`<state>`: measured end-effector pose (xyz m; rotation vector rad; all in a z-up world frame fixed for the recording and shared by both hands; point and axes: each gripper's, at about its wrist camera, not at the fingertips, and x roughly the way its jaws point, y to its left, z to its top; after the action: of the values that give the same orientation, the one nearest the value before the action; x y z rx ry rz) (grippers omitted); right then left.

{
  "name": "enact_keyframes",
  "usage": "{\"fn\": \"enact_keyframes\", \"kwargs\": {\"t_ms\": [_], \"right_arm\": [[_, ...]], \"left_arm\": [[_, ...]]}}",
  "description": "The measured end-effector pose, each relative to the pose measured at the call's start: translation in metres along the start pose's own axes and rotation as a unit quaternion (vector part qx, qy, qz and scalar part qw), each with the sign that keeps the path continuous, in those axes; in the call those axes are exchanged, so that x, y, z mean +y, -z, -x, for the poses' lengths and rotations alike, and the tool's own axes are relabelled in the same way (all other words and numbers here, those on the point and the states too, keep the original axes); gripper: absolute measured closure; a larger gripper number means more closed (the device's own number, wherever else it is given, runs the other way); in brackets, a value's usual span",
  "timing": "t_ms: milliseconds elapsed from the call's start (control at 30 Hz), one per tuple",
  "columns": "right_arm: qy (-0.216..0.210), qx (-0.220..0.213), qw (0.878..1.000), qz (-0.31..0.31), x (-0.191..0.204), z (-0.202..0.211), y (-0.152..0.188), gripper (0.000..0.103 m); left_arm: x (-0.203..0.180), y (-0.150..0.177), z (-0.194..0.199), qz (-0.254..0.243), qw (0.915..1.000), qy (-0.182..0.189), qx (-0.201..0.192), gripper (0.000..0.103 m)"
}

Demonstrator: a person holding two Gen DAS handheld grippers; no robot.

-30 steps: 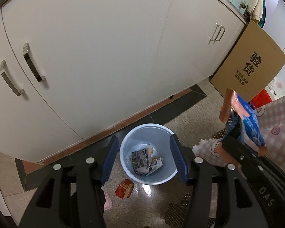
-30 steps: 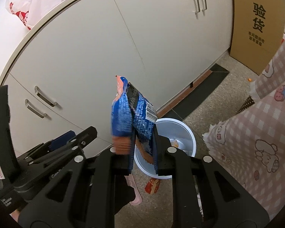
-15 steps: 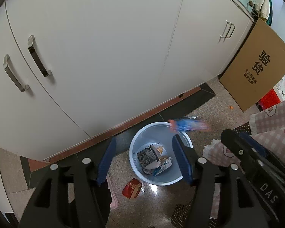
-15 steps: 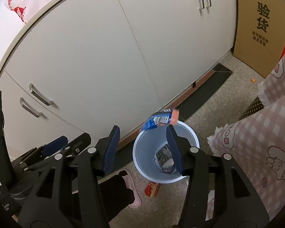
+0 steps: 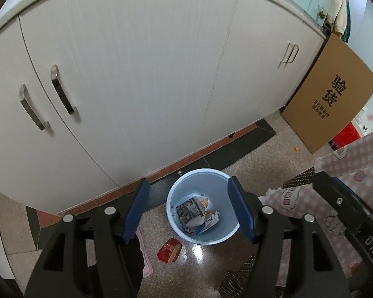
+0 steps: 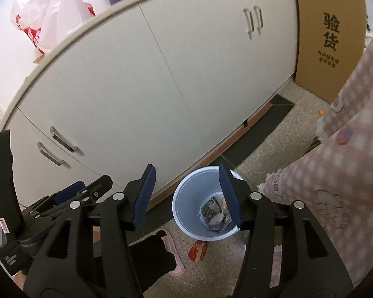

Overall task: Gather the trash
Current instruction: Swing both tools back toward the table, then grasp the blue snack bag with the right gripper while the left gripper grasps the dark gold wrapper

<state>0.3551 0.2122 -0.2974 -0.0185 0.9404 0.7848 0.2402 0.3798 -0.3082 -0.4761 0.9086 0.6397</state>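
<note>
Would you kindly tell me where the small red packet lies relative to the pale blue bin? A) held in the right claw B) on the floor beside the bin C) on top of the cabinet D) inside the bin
B: the red packet lies on the floor just outside the bin.

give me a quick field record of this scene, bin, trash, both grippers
bin: pale blue bin on the floor by the white cabinet
in bin: crumpled wrappers
on floor: red packet beside the bin, outside it
left gripper: open, empty
right gripper: open, nothing between the jaws
other: cardboard box leaning near the cabinet
</note>
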Motion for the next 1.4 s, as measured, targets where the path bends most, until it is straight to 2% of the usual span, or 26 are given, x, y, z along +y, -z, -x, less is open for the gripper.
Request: {"fn": "enact_keyframes", "kwargs": {"t_ms": [200,367,567,700,800,967,1100,1200,1267,1400], "right_arm": [[0.005,-0.045,0.999,0.006,-0.002,0.058,-0.014,0.048],[0.022,-0.093,0.995,-0.008,-0.027,0.127,-0.025,0.043],[0.077,-0.149,0.985,-0.038,-0.088,0.214,-0.032,0.038],[0.116,-0.173,0.975,-0.071,-0.144,0.262,-0.030,0.035],[0.151,-0.190,0.965,-0.102,-0.188,0.293,-0.023,0.033],[0.188,-0.201,0.948,-0.160,-0.260,0.327,-0.006,0.033],[0.201,-0.199,0.941,-0.187,-0.297,0.337,0.004,0.031],[0.196,-0.198,0.939,-0.204,-0.326,0.339,0.006,0.029],[0.186,-0.193,0.939,-0.214,-0.339,0.335,0.008,0.026],[0.159,-0.184,0.944,-0.225,-0.355,0.322,0.002,0.026]], "left_arm": [[-0.028,-0.008,0.048,-0.018,0.9987,0.035,-0.033,0.038],[-0.078,-0.016,0.093,-0.054,0.9934,0.076,-0.067,0.034],[-0.170,-0.014,0.142,-0.126,0.9775,0.149,-0.080,0.029],[-0.244,-0.001,0.165,-0.180,0.9611,0.197,-0.072,0.026],[-0.295,0.015,0.173,-0.220,0.9511,0.206,-0.068,0.026],[-0.384,0.042,0.165,-0.284,0.9273,0.242,-0.030,0.026],[-0.435,0.057,0.152,-0.302,0.9199,0.250,-0.014,0.026],[-0.463,0.065,0.140,-0.310,0.9180,0.247,-0.004,0.026],[-0.479,0.073,0.129,-0.321,0.9179,0.233,-0.002,0.026],[-0.490,0.079,0.114,-0.331,0.9210,0.205,-0.001,0.027]]}}
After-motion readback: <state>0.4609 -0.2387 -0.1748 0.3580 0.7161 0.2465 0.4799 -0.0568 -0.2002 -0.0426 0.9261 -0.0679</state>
